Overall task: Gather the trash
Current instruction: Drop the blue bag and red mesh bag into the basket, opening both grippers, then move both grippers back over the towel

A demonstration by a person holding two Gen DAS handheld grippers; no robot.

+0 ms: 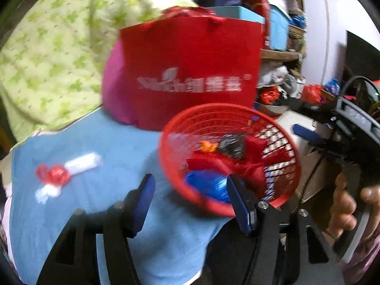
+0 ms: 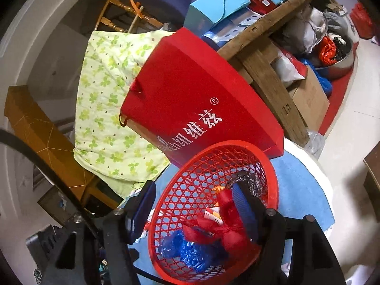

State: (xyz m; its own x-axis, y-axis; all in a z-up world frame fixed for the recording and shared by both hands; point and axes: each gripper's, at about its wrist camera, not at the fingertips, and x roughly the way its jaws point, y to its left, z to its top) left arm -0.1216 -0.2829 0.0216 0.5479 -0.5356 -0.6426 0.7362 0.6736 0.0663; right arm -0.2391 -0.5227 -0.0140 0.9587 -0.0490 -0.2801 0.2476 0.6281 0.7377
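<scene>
The left gripper (image 1: pixel 190 190) has its blue-padded fingers (image 1: pixel 143 201) apart, and nothing is pressed between them; the near rim of the red basket (image 1: pixel 288 147) lies in the gap. The right gripper (image 2: pixel 197 201) also stands with its fingers (image 2: pixel 242 204) apart: one is outside the basket (image 2: pixel 268 161), the other reaches inside over the rim, clamped on nothing. The basket is tilted, with its mouth turned toward the cameras. Inside it lie a blue crumpled wrapper (image 2: pixel 190 249), red wrappers (image 2: pixel 228 228), a dark foil piece (image 1: pixel 231 143) and a small orange piece (image 1: pixel 207 146).

On the blue cloth (image 1: pixel 95 142) of the counter, left of the basket and well apart from it, a white wrapper (image 1: pixel 83 162) lies with its long axis slanted, beside a red foil wrapper (image 1: pixel 53 174). Behind the basket stands a red paper bag (image 2: pixel 197 90) with white Chinese characters 纽维兹 and a ® mark; the Latin letters are too blurred to read. A green-patterned quilt (image 2: pixel 106 99) hangs behind it, and light blue boxes (image 2: pixel 213 7) sit on a wooden shelf (image 2: pixel 273 23).
</scene>
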